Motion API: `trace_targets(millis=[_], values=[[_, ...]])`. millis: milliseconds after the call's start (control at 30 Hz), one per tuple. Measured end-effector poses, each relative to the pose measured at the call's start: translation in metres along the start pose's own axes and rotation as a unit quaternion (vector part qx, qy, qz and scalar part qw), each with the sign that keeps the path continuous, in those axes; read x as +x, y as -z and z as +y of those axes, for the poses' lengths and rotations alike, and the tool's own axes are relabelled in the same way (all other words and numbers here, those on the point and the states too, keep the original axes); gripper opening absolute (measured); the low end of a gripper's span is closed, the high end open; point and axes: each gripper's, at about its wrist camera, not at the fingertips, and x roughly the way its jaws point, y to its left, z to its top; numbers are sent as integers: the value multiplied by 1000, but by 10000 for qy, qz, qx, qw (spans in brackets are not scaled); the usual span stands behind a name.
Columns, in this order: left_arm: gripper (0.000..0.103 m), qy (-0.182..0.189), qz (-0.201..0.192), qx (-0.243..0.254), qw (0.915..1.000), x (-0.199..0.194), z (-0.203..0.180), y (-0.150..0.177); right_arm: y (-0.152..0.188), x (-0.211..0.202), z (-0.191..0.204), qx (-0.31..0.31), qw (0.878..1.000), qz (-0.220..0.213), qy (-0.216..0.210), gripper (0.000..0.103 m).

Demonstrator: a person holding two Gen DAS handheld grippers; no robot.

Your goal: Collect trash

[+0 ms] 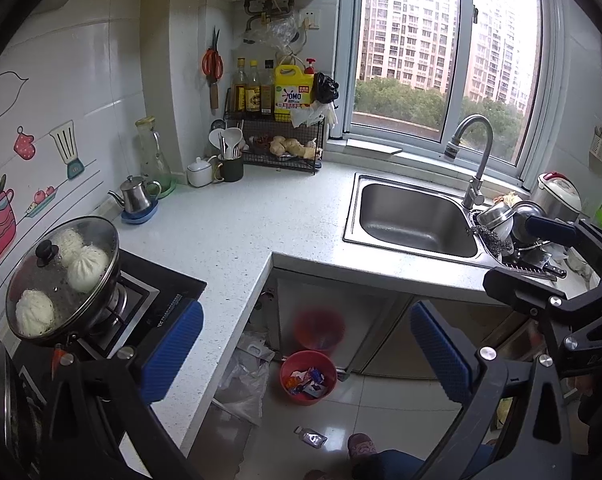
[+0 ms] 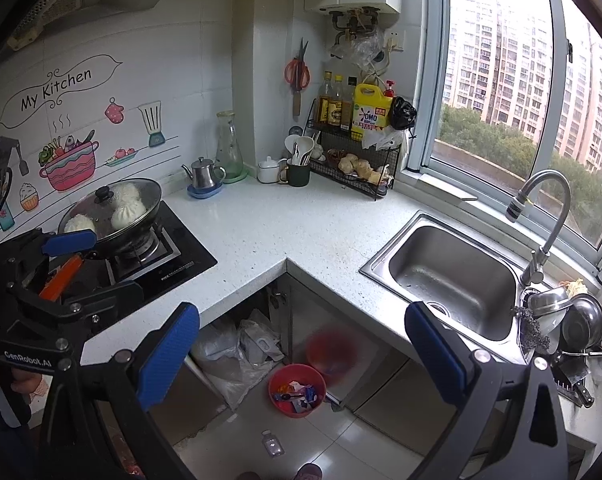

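Observation:
A red trash bin [image 1: 308, 377] holding several wrappers stands on the floor under the counter corner; it also shows in the right wrist view [image 2: 297, 390]. A small clear plastic bottle [image 1: 310, 437] lies on the floor tiles in front of it, also seen in the right wrist view [image 2: 272, 443]. My left gripper [image 1: 307, 356] is open and empty, held high above the bin. My right gripper [image 2: 301, 354] is open and empty, also high above the floor. The right gripper shows at the right of the left wrist view [image 1: 549, 248]; the left gripper shows at the left of the right wrist view [image 2: 67, 258].
A white L-shaped counter [image 1: 237, 232] carries a gas hob with a lidded pan of buns [image 1: 63, 276], a steel sink [image 1: 415, 218] with tap, a condiment rack [image 1: 277, 136] and dishes [image 1: 517, 228]. Plastic bags [image 2: 237, 356] lie in the open cabinet. A slippered foot [image 1: 361, 446] is near the bottle.

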Motion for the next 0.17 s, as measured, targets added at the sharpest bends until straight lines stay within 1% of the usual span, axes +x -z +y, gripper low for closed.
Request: trace_targets(millis=[167], values=[[103,81,13,33,10000,2,-1,1,0,2,0,12,10000,45,0,102]])
